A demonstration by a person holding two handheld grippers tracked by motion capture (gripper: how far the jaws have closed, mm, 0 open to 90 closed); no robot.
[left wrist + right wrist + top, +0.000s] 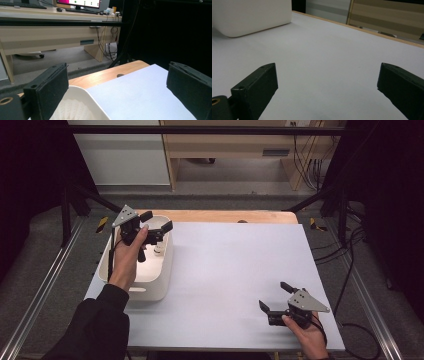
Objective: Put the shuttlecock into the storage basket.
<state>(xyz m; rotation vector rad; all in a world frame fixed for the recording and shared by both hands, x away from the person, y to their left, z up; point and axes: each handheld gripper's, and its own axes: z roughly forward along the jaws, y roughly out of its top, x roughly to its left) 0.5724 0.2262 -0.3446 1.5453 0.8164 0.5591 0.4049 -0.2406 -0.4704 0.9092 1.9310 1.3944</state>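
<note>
The left gripper [159, 222] hovers wide-jawed above the white rounded plastic bin [162, 287] (far end); the right gripper [275, 298], equally wide-jawed, sits well apart from it.

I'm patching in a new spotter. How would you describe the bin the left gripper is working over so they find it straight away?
Start from the pale sheet covering the table and go to its left edge. There sits a white bin, an open-topped tub with rounded corners, with the left gripper held open above its far end. It is the sole container on the table; the right gripper sits near the opposite corner.
</note>
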